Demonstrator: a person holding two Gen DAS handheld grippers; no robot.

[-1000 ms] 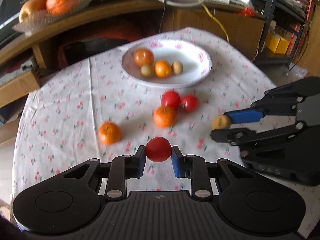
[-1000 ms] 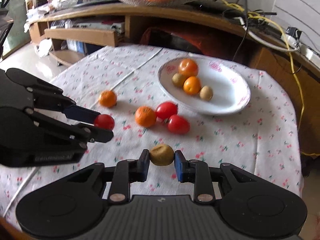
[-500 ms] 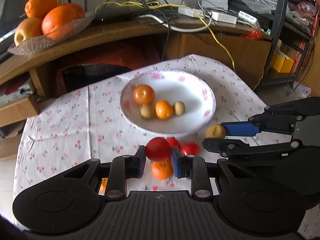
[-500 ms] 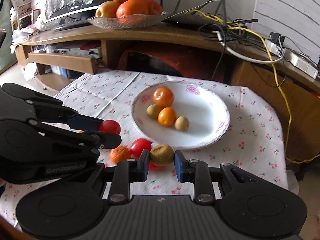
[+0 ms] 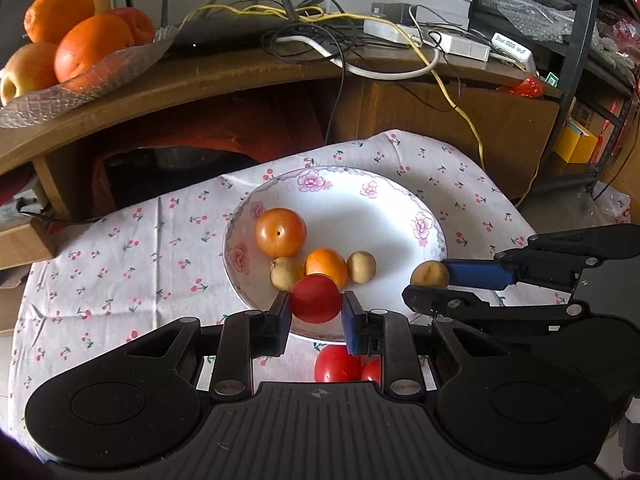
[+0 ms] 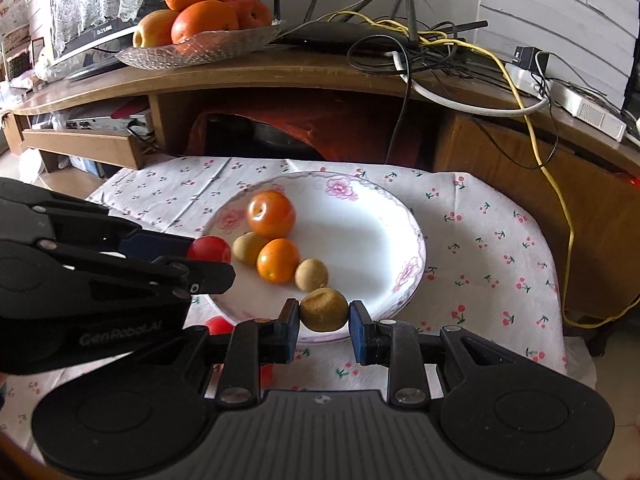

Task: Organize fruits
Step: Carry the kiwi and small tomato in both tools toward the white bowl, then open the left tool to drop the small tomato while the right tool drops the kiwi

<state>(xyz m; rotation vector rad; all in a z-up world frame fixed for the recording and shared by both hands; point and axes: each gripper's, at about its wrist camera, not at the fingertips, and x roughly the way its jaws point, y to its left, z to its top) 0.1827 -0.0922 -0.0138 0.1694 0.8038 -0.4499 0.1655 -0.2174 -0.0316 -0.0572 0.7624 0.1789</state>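
The left hand-held gripper [image 5: 316, 312] pinches a red tomato [image 5: 316, 298] across its widest part, one blue pad on each side, and holds it over the near rim of the plate [image 5: 400, 196]. The right hand-held gripper [image 6: 324, 318] likewise pinches a small brown fruit [image 6: 323, 309], probably a kiwi, at its middle, over the plate's near edge.

Both fruits look light, so the grip needs little force. The tomato is smooth, glossy and soft-skinned: likely to slip if held loosely and to bruise or split if squeezed hard, so a gentle hold across the widest girth, as here, suits it. The brown fruit has a rough, matt skin that should give the pads better purchase, though it may also dent.

In the plate already lie a large orange-red fruit [image 5: 281, 230], a small orange [image 5: 326, 266] and two more brown fruits [image 5: 361, 267], bunched toward the left side; being round, they may roll if bumped. The plate's right half is bare and seems the safer spot to release.

Two more tomatoes [image 5: 338, 364] wait on the cloth-covered surface [image 5: 120, 260] just short of the plate.
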